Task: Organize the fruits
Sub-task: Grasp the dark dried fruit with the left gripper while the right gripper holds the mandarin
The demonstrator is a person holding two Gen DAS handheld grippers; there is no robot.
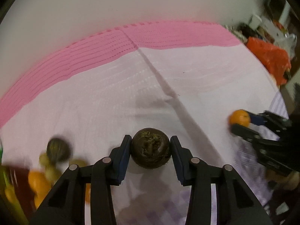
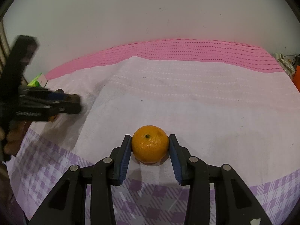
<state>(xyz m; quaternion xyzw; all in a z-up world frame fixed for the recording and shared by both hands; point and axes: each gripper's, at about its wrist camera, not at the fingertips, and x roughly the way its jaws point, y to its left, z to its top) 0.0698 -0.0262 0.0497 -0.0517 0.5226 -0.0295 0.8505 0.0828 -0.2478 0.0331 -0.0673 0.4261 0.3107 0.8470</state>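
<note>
Orange [image 2: 150, 144] clamped between right gripper [image 2: 150, 146] jaws; left gripper [image 1: 150, 148] jaws clamp brown fruit [image 1: 151, 148].

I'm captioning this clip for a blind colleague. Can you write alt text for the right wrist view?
The right gripper has its black fingers closed on a round orange mandarin above a pale pink cloth. A brighter pink knitted band runs along the cloth's far edge below a plain wall, and the blurred left gripper enters from the left.

Two tongs [image 1: 150, 146], three oranges [image 2: 150, 144], two brown fruits [image 1: 151, 148].
</note>
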